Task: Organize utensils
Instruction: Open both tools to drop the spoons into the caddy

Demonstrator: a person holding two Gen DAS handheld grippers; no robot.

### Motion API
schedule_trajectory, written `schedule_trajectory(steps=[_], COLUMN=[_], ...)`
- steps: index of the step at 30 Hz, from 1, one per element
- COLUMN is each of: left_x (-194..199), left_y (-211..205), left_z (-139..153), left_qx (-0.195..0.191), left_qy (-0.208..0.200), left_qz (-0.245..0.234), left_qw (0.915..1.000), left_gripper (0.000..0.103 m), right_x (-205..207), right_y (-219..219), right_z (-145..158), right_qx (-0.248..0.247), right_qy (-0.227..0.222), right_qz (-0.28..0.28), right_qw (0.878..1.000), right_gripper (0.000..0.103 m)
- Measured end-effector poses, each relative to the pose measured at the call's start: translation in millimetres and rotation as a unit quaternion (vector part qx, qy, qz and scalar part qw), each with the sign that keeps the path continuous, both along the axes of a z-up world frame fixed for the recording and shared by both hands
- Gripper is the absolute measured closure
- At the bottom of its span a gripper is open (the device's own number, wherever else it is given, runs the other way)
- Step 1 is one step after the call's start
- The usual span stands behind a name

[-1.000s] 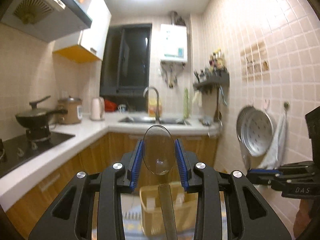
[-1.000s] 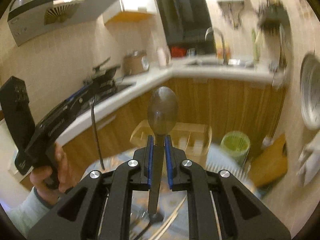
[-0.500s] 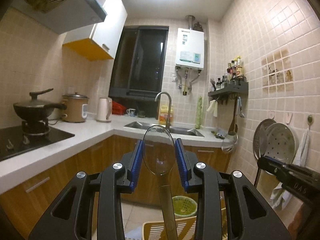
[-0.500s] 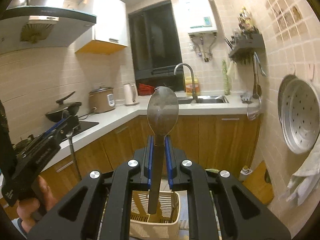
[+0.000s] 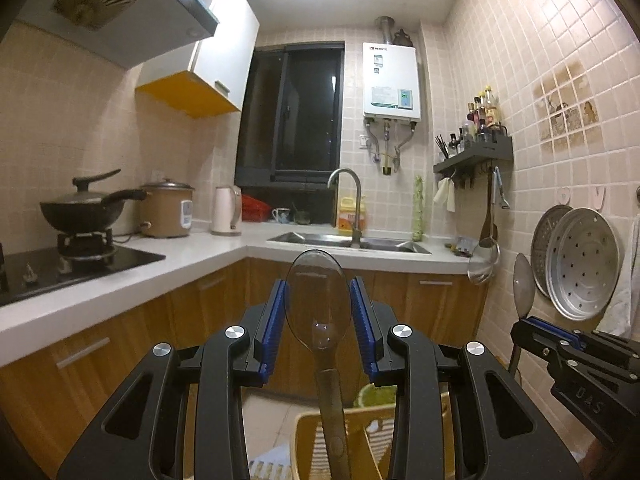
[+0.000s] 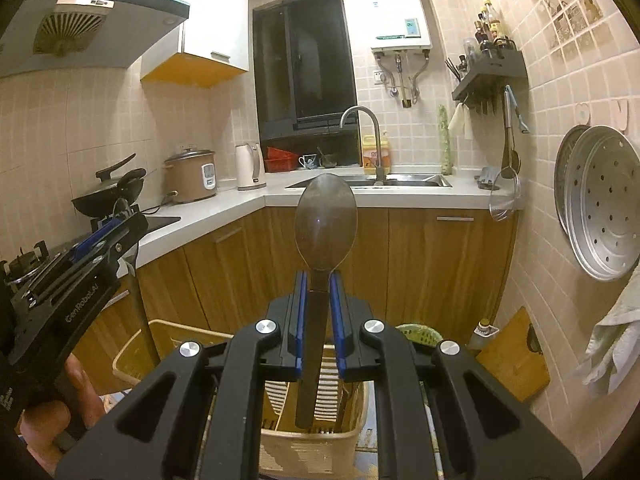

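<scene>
The left tool (image 5: 319, 320) is clenched on a clear plastic spoon (image 5: 319, 300). Its blue pads press on the two sides of the bowl. The long axis of this spoon runs along the tool: the bowl points forward and up, beyond the fingertips, and the handle goes back and down between the two fingers, toward the camera.

The right tool (image 6: 319, 320) is clenched on a metal spoon (image 6: 325, 220). Here the pads grip the flat handle just under the bowl. The spoon stands nearly upright in the view, with the bowl above the fingertips and the handle end hanging below them, over a yellow slotted basket (image 6: 280, 432). The basket lies under and a little ahead of the right tool, and its rim (image 5: 332, 416) also shows below the left tool.

In the left wrist view the right tool (image 5: 532, 328) is at the right side with its spoon (image 5: 523, 288) pointing up. In the right wrist view the left tool (image 6: 116, 224) is at the left side, held by a hand (image 6: 52, 420).

Ahead of both tools there are the white worktop (image 5: 208, 252) and the sink (image 6: 400, 180).
</scene>
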State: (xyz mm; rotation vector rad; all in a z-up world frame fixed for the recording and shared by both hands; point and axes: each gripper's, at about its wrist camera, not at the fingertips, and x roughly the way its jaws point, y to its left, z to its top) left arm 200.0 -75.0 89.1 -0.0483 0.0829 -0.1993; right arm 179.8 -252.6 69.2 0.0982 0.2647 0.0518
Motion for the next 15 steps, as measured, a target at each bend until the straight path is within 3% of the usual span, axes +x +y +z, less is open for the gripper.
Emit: schedule_trajectory(steps=[3,5,10,15], left_x=[-6,-14,-38,-64], left_y=[6,10,21,46], left_z=[-2,-2,2,17], left_qx=[-0.002,0.002,0.009,-0.021], left_qy=[0.008,0.008,0.011,0.020], left_qz=[-0.015,-0.021,-0.035,-0.046], left_qw=[0.9999,0.9997,0.9993,0.9985], left_gripper=[0.071,0.062,0.057,0.053], right_x=[-5,-11,-31,-55], right_y=[1,3,3,-3], right_z=[-3,-4,-1,15], right_qx=[-0.005,-0.013,-0.021,-0.002], right_qy=[0.011,0.021,0.037,0.041], right_qz=[0.004,0.010,0.022,0.031], right_qw=[1.000,1.000,0.999,0.999], right_gripper=[0.093,0.093,0.089,0.088])
